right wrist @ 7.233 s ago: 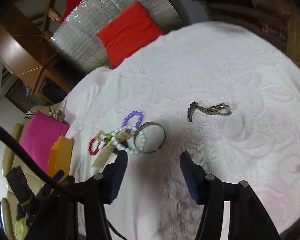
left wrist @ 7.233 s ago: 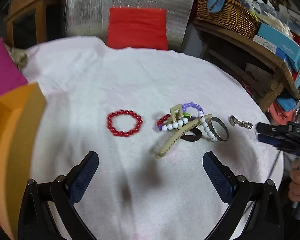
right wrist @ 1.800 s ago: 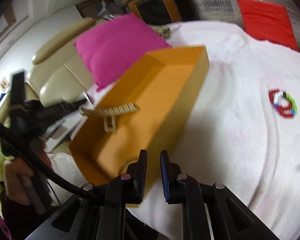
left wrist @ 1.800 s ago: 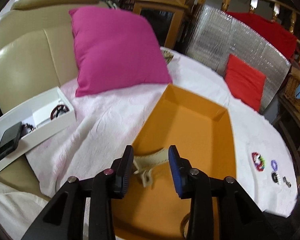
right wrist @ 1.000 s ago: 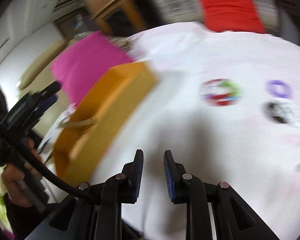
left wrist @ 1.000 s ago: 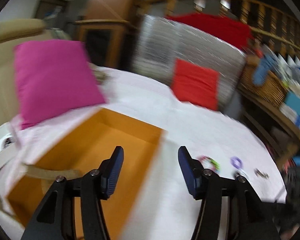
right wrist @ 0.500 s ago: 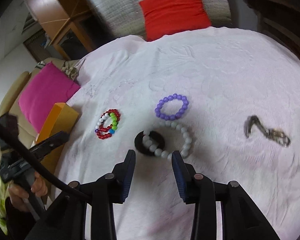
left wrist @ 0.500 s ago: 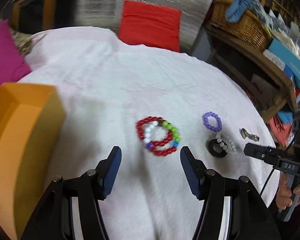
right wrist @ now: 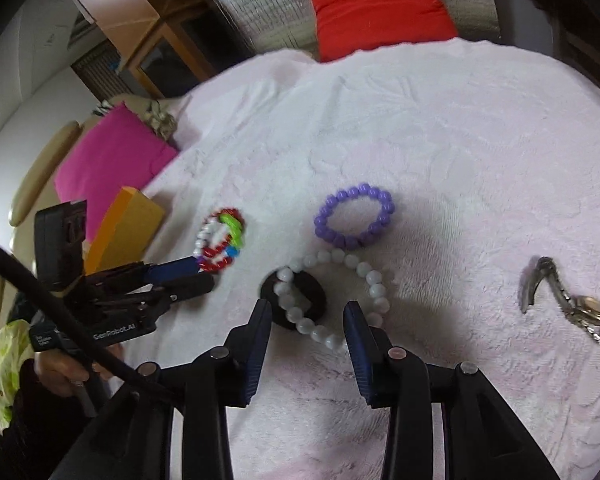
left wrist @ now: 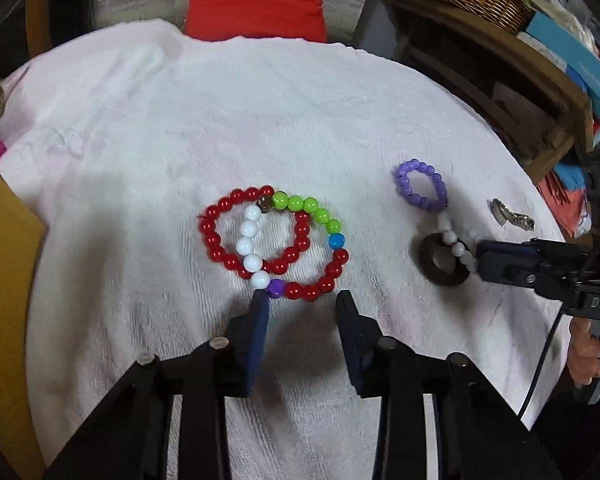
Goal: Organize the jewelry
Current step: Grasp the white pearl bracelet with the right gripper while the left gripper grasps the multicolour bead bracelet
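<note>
White pearl bracelet (right wrist: 332, 300) btwn wide left hand-held gripper (left wrist: 302, 300) & wide right hand-held gripper (right wrist: 307, 312).

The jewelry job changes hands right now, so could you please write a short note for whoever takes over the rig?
Left gripper: open, empty, at the near edge of the multicolour bracelet, which overlaps the red bracelet.
Right gripper: open, empty, straddling the white bracelet that lies over the dark ring.
On the cloth: purple bracelet and watch, untouched.
Left to do: all six into the orange box.
</note>
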